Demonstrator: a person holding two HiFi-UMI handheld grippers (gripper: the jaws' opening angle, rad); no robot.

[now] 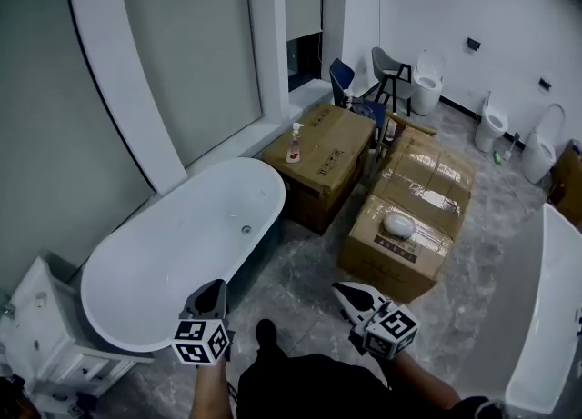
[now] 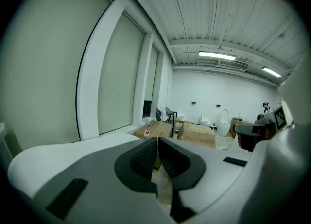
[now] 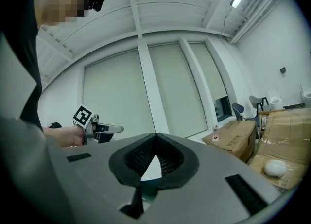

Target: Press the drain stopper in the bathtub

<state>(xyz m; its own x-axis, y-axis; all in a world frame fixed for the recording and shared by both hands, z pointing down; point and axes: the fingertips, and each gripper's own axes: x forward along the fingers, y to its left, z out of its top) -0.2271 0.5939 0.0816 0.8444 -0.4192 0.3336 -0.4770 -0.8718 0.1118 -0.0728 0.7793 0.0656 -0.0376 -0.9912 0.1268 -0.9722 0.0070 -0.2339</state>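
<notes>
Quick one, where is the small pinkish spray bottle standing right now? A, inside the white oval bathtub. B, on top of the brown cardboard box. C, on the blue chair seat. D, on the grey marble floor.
B: the small pinkish spray bottle stands upright on the top of the brown cardboard box, just past the far end of the white oval bathtub.

Left gripper [image 1: 212,290] and right gripper [image 1: 344,290] held forward, side by side, jaws together, empty.
</notes>
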